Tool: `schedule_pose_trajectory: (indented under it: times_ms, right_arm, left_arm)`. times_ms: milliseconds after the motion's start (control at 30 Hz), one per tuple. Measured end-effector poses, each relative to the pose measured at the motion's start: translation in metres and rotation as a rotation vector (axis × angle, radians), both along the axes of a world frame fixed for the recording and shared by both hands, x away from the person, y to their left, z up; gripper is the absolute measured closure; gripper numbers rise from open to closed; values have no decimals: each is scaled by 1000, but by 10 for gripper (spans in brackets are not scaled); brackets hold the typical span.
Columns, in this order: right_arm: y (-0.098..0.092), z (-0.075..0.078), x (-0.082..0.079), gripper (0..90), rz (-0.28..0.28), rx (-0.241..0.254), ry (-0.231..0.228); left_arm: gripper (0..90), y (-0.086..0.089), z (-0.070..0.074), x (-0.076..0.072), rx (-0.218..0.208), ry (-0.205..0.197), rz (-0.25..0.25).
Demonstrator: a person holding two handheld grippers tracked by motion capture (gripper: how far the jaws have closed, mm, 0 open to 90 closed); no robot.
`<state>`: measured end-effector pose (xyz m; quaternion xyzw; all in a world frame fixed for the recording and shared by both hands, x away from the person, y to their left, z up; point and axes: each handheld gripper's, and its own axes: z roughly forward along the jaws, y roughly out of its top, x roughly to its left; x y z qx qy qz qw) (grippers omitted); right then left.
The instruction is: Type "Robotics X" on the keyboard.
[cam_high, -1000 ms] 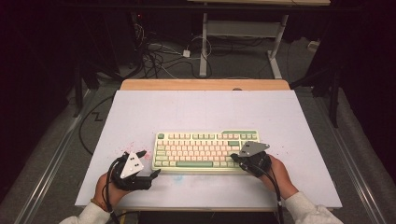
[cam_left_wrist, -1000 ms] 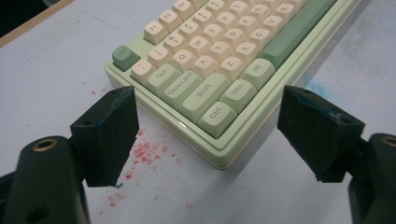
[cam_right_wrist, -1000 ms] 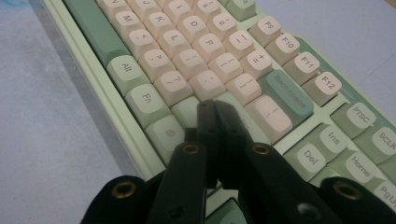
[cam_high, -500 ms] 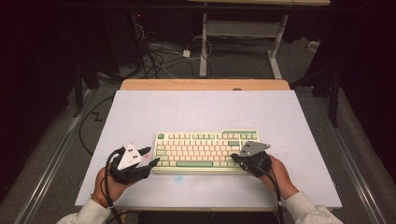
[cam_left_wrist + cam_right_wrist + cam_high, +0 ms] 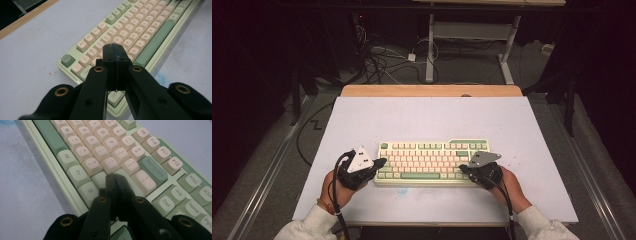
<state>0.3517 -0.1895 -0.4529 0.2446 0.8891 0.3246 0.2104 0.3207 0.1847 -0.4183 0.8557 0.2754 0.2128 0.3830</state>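
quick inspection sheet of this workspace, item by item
surface: white table top, faint red specks and a blue smudge
job's things: green and cream keyboard, flat, near the front edge
clutter: nothing seen
grippers: left gripper has just closed, nothing between its jaws, over the keyboard's left end; right gripper shut, empty, over the right end
cables: one trails from each gripper; loose cables on the floor behind
surroundings: dark room, white desk frame beyond

Keyboard on table near front edge, left gripper at its left end, right gripper at its right
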Motion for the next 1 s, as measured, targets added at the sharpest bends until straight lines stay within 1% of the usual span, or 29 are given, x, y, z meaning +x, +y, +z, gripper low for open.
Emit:
schedule_pose_trajectory:
  times_ms: [300, 433, 600, 667, 1000]
  right_arm:
    - [0, 0, 0, 900, 0, 0, 0]
    - [0, 0, 0, 900, 0, 0, 0]
    - [0, 0, 0, 900, 2, 0, -1]
    - [0, 0, 0, 900, 3, 0, -1]
    - [0, 0, 0, 900, 1, -1, -2]
  left_arm:
    - [876, -21, -6, 17, 44, 24, -39]
    - [876, -27, -9, 24, 56, 35, -43]
    - [876, -36, -14, 33, 70, 58, -55]
    - [876, -39, -16, 36, 83, 67, -63]
    - [875, -49, -24, 45, 110, 104, -81]
